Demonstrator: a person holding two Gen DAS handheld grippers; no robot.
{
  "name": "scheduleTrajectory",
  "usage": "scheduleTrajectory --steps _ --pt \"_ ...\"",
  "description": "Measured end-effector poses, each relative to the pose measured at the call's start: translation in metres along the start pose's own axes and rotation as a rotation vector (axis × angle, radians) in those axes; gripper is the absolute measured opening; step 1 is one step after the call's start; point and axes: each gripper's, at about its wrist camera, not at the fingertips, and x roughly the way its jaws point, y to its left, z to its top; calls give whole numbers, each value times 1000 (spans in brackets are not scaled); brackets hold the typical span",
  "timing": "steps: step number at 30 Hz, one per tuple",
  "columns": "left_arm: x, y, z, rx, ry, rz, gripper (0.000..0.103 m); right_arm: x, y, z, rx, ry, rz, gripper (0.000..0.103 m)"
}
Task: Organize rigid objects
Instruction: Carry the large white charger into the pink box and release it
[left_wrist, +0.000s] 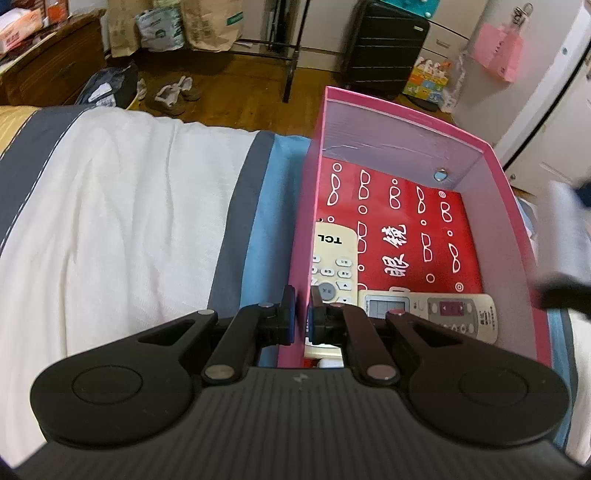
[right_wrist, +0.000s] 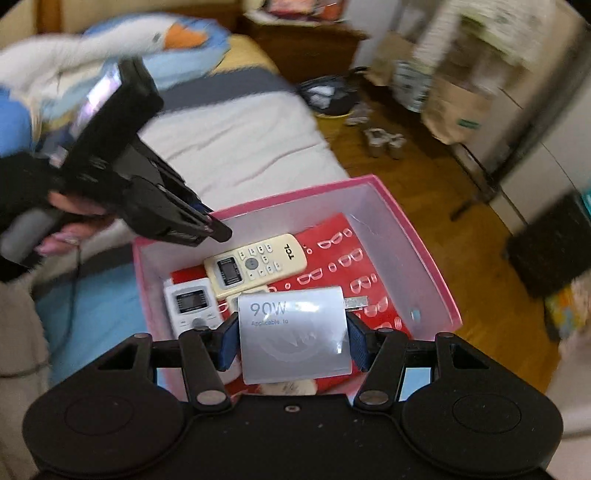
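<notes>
A pink box (left_wrist: 406, 107) rests on the bed, and my left gripper (left_wrist: 302, 295) is shut on its left wall. Inside lie a cream TCL remote (left_wrist: 332, 254), a white remote (left_wrist: 443, 310) and a red glasses-print case (left_wrist: 406, 221). In the right wrist view my right gripper (right_wrist: 293, 332) is shut on a white 90W charger (right_wrist: 295, 350), held above the pink box (right_wrist: 295, 195). Below it are the TCL remote (right_wrist: 255, 264) and the white remote (right_wrist: 190, 299). A hand (right_wrist: 70, 221) holds the left gripper (right_wrist: 218, 230) at the box's rim.
The bed carries a white blanket (left_wrist: 122, 206) and a blue sheet (left_wrist: 273, 206). A plush toy (right_wrist: 122, 40) lies at the bed's head. On the wooden floor beyond are shoes (left_wrist: 173, 96), a black suitcase (left_wrist: 384, 48) and paper bags (left_wrist: 210, 22).
</notes>
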Motion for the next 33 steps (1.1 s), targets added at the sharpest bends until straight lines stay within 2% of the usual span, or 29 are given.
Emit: scheduleTrajectory --steps 6,8,10,13,19,25,29,33 --pt "0 4 -1 -9 -4 -19 6 80 -14 20 -17 104 27 63" --pt "0 5 0 -15 0 -27 6 99 -18 23 -17 133 51 63" --pt "0 7 1 -20 7 -35 6 112 -27 25 38 160 100 63" --pt "1 6 4 -22 15 -33 7 120 -36 24 102 177 153 63" --pt "2 2 4 -13 21 -18 6 128 -41 22 59 193 148 63" --pt "3 -7 9 -22 37 23 6 144 -40 22 22 208 189 63" --pt "4 -8 11 -49 41 37 6 150 -34 23 10 213 249 64" --pt "2 -8 8 -88 29 43 6 137 -53 22 150 174 313 65"
